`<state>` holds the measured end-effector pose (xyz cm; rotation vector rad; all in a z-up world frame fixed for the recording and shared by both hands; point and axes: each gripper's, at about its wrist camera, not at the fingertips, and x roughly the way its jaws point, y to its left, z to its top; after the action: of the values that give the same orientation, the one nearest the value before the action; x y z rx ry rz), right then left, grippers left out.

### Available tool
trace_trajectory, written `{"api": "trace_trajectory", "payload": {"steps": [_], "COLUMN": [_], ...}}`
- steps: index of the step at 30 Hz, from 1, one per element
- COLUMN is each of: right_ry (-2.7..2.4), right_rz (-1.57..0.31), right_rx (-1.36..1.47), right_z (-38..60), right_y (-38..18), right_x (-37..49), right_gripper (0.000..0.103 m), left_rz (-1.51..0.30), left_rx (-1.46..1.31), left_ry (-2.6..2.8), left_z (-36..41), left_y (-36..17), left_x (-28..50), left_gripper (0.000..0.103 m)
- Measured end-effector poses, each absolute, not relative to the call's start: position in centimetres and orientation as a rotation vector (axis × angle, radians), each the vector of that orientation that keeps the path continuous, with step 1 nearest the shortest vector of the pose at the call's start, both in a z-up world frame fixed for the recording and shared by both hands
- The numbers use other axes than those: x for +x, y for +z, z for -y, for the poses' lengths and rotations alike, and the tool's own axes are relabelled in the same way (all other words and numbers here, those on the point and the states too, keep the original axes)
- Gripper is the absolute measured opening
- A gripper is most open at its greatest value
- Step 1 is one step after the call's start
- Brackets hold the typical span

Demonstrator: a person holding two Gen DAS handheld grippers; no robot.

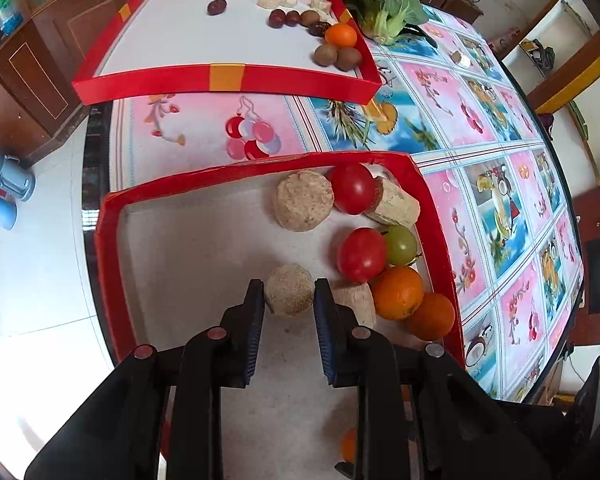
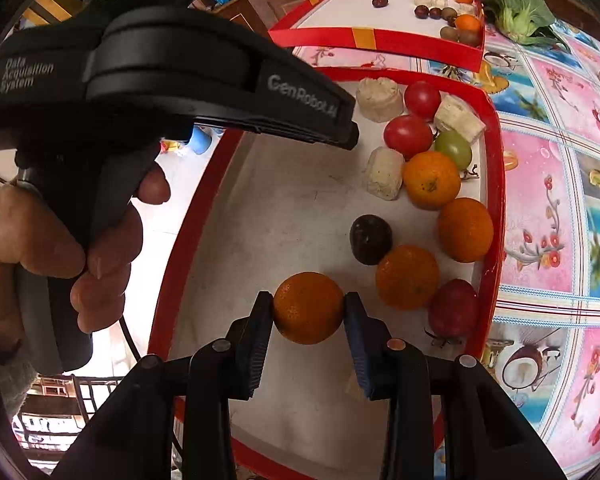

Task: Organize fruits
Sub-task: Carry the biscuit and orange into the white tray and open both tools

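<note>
A round beige crumbly ball is clamped in the left gripper and a round orange tangerine in the right gripper, both held over the near red-walled tray.

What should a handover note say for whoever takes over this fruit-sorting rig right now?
Left gripper: fingers shut on a beige round piece, over the near red tray.
Right gripper: fingers shut on an orange, over the same tray.
Near tray holds tomatoes, a green grape, oranges, a dark plum and more beige pieces, mixed.
Far red tray already holds some kiwis, dark fruits, oranges and pale pieces.
Left: place both held items, then probably sort the rest.
</note>
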<state>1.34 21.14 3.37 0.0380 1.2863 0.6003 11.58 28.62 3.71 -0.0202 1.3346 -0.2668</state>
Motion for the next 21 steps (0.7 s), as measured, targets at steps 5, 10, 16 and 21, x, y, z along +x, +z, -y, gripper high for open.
{"api": "trace_trajectory", "payload": {"steps": [5, 10, 16, 21], "right_ry": [0.575, 0.555, 0.537, 0.536], "right_rz": [-1.302, -1.286, -1.268, -1.272], "right_rx": [0.024, -0.034, -0.094, -0.079], "right_z": [-21.4, -22.4, -23.8, -24.1], "right_y": [2.6, 2.3, 2.1, 1.9], "right_x": [1.7, 1.7, 1.4, 1.5], "right_gripper": [0.036, 0.037, 0.037, 0.038], "left_rz": [-1.338, -1.332, -1.324, -1.321], "left_rx": [0.011, 0.037, 0.041, 0.037], "left_ry": [-0.277, -0.283, -0.282, -0.278], "left_z": [-27.9, -27.4, -27.0, -26.8], "left_y": [3.2, 3.0, 2.8, 2.8], "left_x": [11.9, 12.3, 12.8, 12.9], "left_gripper": [0.022, 0.022, 0.022, 0.022]}}
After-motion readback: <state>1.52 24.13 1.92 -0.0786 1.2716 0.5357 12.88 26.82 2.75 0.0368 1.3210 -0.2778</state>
